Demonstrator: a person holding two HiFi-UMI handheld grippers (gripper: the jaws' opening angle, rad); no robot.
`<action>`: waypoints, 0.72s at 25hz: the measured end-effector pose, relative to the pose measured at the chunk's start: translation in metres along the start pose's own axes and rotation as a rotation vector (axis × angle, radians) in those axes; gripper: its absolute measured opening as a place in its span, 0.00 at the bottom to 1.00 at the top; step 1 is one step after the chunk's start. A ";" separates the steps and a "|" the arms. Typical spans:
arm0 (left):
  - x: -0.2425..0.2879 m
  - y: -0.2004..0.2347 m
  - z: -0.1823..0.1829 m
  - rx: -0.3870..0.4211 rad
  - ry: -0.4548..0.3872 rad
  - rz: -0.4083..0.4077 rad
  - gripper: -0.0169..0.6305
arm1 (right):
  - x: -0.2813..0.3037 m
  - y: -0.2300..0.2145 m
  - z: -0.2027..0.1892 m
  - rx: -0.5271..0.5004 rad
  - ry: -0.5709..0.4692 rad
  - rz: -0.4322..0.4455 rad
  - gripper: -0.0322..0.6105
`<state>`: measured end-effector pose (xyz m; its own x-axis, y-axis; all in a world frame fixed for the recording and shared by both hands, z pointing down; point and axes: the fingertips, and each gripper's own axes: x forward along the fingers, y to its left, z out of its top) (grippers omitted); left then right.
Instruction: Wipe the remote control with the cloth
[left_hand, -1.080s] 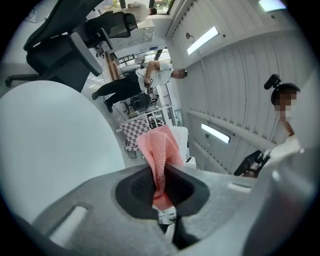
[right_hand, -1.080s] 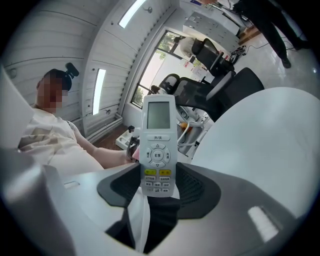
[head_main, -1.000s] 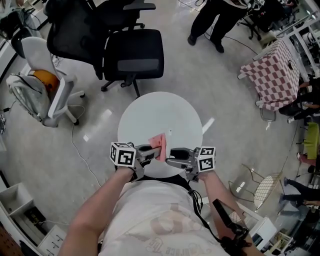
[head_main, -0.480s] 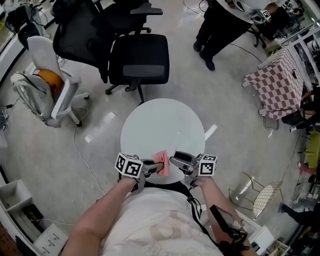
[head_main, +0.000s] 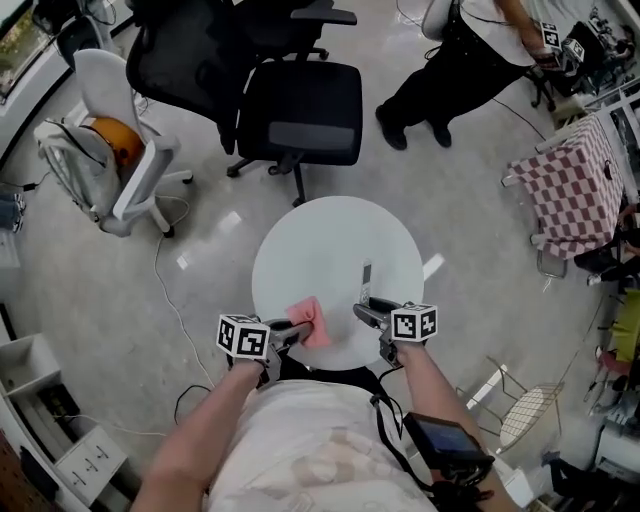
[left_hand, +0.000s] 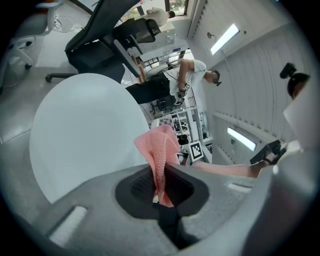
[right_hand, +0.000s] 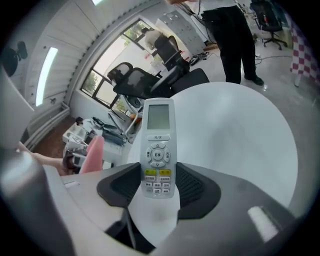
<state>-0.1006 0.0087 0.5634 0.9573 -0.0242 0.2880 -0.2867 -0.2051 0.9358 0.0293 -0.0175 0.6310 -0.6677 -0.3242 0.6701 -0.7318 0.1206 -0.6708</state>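
Gripping a small pink waffle-weave cloth (left_hand: 160, 150), the left gripper (left_hand: 161, 185) has its jaws closed tight on the lower part of the fabric, and the rest sticks up out of the pads in a crumpled fold. In the head view the cloth hangs over the near edge of the round white table (head_main: 320, 240), just left of centre. The right gripper (right_hand: 159, 189) is clamped on a slim white remote control with a grey screen and yellow buttons (right_hand: 159, 145). Its dark pads sit against both long sides of the button end, no gap visible, and the screen end points away from the person. The remote reaches out over the near right part of the table top; I can't tell if it touches the surface. Cloth and remote are near each other but apart, with cloth on the left and remote on the right. Both grippers are at the table's near rim, marker cubes facing up. Beyond the table there's a black office chair (head_main: 300, 105), a white chair (head_main: 110, 160) at far left with something orange on it, a person standing (head_main: 470, 60) at top right, and a red-and-white checked cloth (head_main: 570, 180) at right.
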 end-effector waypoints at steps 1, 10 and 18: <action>-0.004 0.003 0.001 -0.006 -0.015 0.008 0.05 | 0.004 -0.006 -0.002 -0.015 0.030 -0.033 0.41; -0.023 0.011 -0.001 -0.024 -0.089 0.051 0.05 | 0.029 -0.044 -0.010 -0.279 0.305 -0.317 0.41; -0.035 0.018 0.001 -0.017 -0.092 0.085 0.05 | 0.038 -0.051 -0.009 -0.399 0.387 -0.415 0.41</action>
<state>-0.1390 0.0051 0.5700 0.9287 -0.1306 0.3471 -0.3666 -0.1818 0.9124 0.0400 -0.0275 0.6931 -0.2685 -0.0689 0.9608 -0.8817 0.4193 -0.2163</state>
